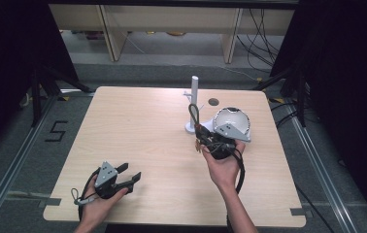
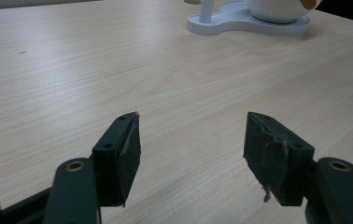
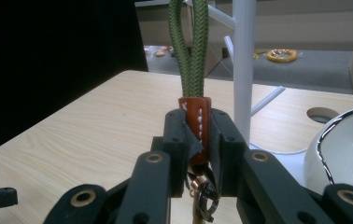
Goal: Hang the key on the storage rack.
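Pale wooden table (image 1: 138, 141): right gripper (image 3: 198, 135) clamps the keychain strap's (image 3: 192, 51) leather tab, loop upright for the white stand (image 3: 243, 60); left gripper (image 2: 191, 144) rests wide, empty.

One strap keychain (image 3: 193, 70), one white stand (image 1: 194, 102), one bowl (image 1: 230, 119), two hand-held grippers.

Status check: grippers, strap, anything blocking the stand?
Right gripper shut on strap. Left gripper open, idle. Stand close beyond strap, bowl beside it.
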The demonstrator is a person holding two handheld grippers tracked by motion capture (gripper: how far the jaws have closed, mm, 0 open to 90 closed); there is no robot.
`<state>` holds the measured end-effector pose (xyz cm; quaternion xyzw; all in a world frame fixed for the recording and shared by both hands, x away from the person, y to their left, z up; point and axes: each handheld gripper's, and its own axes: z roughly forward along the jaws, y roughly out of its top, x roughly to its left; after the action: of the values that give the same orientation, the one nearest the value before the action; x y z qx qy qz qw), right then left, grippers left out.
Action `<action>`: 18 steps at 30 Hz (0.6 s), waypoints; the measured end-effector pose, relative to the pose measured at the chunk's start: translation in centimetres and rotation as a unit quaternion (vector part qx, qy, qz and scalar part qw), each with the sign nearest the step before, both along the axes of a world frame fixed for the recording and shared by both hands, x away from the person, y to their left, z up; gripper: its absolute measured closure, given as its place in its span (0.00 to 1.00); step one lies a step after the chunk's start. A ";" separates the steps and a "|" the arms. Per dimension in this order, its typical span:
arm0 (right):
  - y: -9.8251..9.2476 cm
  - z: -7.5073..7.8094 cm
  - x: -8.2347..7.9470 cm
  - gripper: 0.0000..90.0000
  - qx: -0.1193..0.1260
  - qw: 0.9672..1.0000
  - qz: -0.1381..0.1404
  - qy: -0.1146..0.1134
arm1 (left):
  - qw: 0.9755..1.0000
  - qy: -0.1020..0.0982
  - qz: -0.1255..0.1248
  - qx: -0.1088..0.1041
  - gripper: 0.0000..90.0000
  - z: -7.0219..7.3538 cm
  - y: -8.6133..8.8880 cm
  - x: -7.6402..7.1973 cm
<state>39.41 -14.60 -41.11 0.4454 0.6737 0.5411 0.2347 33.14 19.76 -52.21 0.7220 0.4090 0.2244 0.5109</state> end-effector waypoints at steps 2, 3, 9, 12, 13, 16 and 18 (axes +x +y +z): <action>0.1 0.0 0.1 0.88 0.001 1.000 -0.002 0.000 | 1.000 0.000 0.000 0.002 0.40 0.0 0.0 0.0; 0.1 0.0 0.2 0.88 -0.004 1.000 0.001 -0.004 | 1.000 -0.001 0.000 0.000 0.40 0.0 0.0 0.0; 0.3 0.0 0.4 0.88 0.000 1.000 -0.003 0.001 | 1.000 0.000 0.001 0.001 0.40 0.0 0.0 0.0; 0.4 0.1 0.5 0.88 -0.003 1.000 0.001 -0.001 | 1.000 0.000 0.001 0.000 0.40 0.0 0.0 0.0; 0.4 0.1 0.6 0.88 -0.002 1.000 -0.001 -0.002 | 1.000 -0.001 0.001 0.000 0.40 0.0 0.0 0.0; 0.5 0.0 0.8 0.88 -0.002 1.000 0.002 -0.007 | 1.000 0.000 0.001 0.001 0.40 0.0 0.0 0.0; 0.5 0.1 0.8 0.88 -0.001 1.000 -0.002 0.000 | 1.000 0.000 0.001 0.001 0.40 0.0 0.0 0.0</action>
<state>40.23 -14.08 -41.04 0.4465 0.6731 0.5400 0.2365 33.13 19.73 -52.20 0.7221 0.4092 0.2253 0.5103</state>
